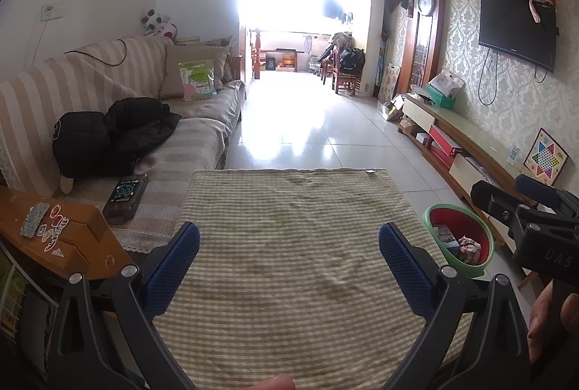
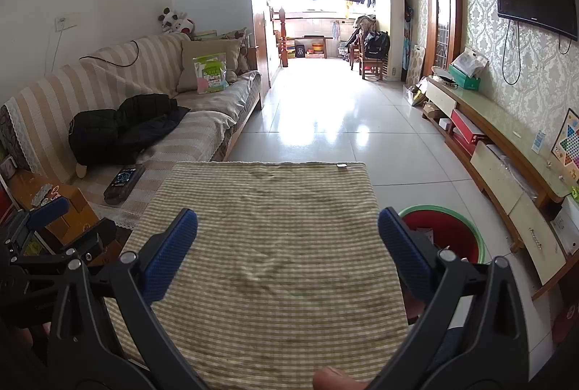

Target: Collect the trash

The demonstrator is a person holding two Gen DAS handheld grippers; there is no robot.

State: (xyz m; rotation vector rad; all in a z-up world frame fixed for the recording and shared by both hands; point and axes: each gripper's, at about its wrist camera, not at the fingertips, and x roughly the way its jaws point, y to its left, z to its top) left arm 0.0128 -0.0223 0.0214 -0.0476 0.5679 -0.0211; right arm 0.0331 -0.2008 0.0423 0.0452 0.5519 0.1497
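Two spread claws [image 1: 289,258] [image 2: 287,245] above striped cloth [image 1: 289,227]; bin [image 1: 457,238] right.

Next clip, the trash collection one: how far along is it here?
Looks finished or nearly so. Done: the striped cloth on the table shows no litter, and the green bin beside it holds a small carton and crumpled wrappers. In hand: nothing; left claw and right claw both hang open. Left: nothing evident on the table.

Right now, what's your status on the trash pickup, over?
Left gripper open, empty. Right gripper open, empty. Trash already in red bin beside checked tablecloth. Nothing blocking.
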